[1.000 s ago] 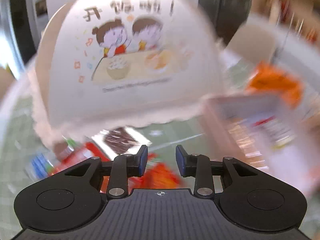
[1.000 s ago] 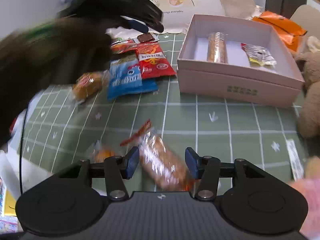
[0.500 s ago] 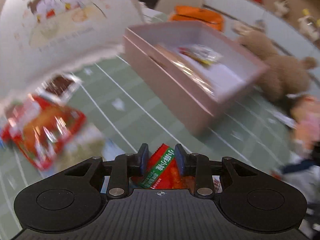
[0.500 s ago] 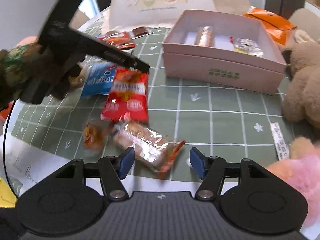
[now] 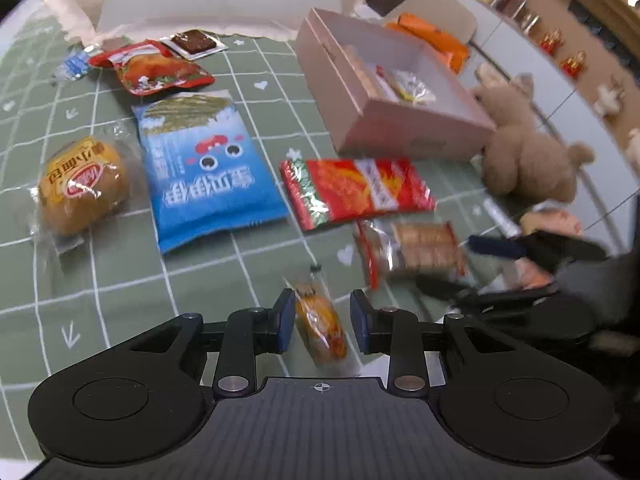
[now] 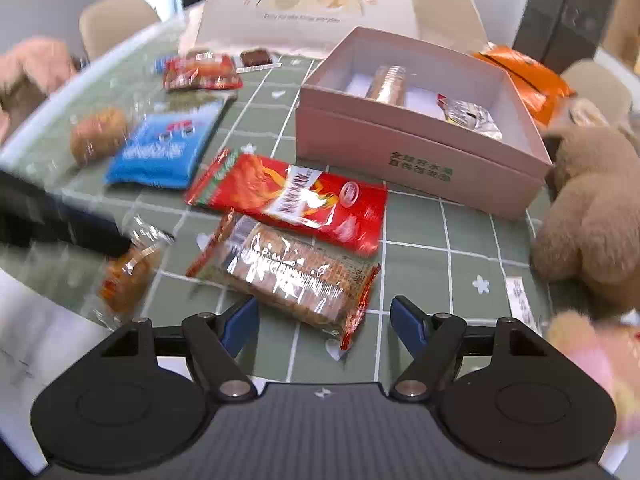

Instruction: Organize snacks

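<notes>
A pink box (image 6: 420, 152) stands on the green grid cloth and holds a cracker roll (image 6: 386, 82) and a silver packet (image 6: 470, 116). A red packet (image 6: 288, 200) and a clear biscuit pack (image 6: 288, 276) lie in front of it. My right gripper (image 6: 324, 322) is open, its jaws straddling the near end of the biscuit pack. My left gripper (image 5: 321, 320) is open around a small orange snack (image 5: 320, 328) near the table's edge. The red packet (image 5: 356, 190), the biscuit pack (image 5: 416, 250) and the box (image 5: 400, 120) also show in the left wrist view.
A blue packet (image 5: 204, 172), a wrapped bun (image 5: 80, 186), a red-orange packet (image 5: 156, 68) and a dark sachet (image 5: 194, 42) lie on the left. A cartoon-printed bag (image 6: 320, 4) stands behind. A brown plush bear (image 6: 588, 216) sits right of the box, an orange bag (image 6: 528, 76) behind it.
My left gripper let go of the red packet, which now lies before the box, and dropped to the small orange snack. My right gripper opened wider over the biscuit pack.
</notes>
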### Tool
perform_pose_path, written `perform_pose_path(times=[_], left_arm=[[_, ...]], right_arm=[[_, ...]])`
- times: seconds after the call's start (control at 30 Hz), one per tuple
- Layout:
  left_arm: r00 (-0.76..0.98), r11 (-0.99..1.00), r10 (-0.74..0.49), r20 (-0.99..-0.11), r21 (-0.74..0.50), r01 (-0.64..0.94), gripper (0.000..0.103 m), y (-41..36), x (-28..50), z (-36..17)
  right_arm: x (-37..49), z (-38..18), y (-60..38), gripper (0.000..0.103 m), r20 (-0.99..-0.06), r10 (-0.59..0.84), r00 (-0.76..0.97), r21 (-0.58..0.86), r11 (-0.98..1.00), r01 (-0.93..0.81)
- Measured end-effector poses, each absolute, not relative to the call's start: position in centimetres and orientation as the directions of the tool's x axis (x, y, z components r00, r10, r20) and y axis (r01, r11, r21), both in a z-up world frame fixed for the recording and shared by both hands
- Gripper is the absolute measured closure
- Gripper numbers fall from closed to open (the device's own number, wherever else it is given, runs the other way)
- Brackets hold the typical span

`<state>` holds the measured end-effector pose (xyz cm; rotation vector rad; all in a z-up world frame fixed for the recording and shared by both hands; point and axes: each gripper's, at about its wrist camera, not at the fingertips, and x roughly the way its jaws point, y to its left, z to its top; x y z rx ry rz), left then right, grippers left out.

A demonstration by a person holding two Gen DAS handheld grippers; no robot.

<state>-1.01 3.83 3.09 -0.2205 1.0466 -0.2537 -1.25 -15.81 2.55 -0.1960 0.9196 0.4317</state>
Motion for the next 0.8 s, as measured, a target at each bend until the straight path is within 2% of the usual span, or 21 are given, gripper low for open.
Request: perform_pose_path(times=[0.13, 0.23, 0.3, 0.43, 0.53, 0.6, 0.67, 0.8], left_arm=[[0.479, 0.975, -0.221, -0.850, -0.188, 0.116, 0.069, 1.7, -1.4, 2.3], [0.479, 0.977, -0.212, -0.851, -0.170, 0.131, 0.069, 1.8, -1.7, 2.1], [0.489, 0.981, -0.192, -0.851, -0.154, 0.118, 0.073, 2.3, -1.9, 2.1], [0.502, 0.992, -0.120, -0.857, -0.118, 0.034, 0.074, 4.3, -2.0, 2.2], [0.499, 0.990, -0.123, -0.858, -0.142, 0.000, 0.075, 5.8, -2.6, 2.1], [0.496, 0.989, -0.127, -0.859, -0.150, -0.006, 0.075, 6.3, -2.9, 2.2], [0.494, 0.985, -0.142, -0.858, -0.171, -0.013, 0.075, 6.5, -3.2, 2.2], [0.489, 0.976, -0.185, -0.852, -0.218, -0.010, 0.077, 6.6, -3.6, 2.1]], right_arm=[[-2.6, 3.6, -16.9, 0.029, -0.780, 0.315, 0.541, 0.036, 0.885, -0.464], [-2.3, 3.6, -17.5, 0.029, -0.772, 0.315, 0.553, 0.034, 0.888, -0.458], [-1.3, 3.5, -17.7, 0.029, -0.771, 0.318, 0.552, 0.050, 0.894, -0.445], [0.1, 2.5, -16.9, 0.029, -0.785, 0.360, 0.505, 0.149, 0.900, -0.411], [-0.2, 2.2, -15.0, 0.028, -0.797, 0.472, 0.377, 0.279, 0.841, -0.464], [-1.2, 3.6, -13.9, 0.029, -0.748, 0.592, 0.300, 0.360, 0.741, -0.566], [-1.7, 5.5, -13.3, 0.029, -0.719, 0.598, 0.355, 0.289, 0.721, -0.630], [1.6, 6.0, -12.0, 0.029, -0.726, 0.452, 0.518, 0.043, 0.781, -0.623]])
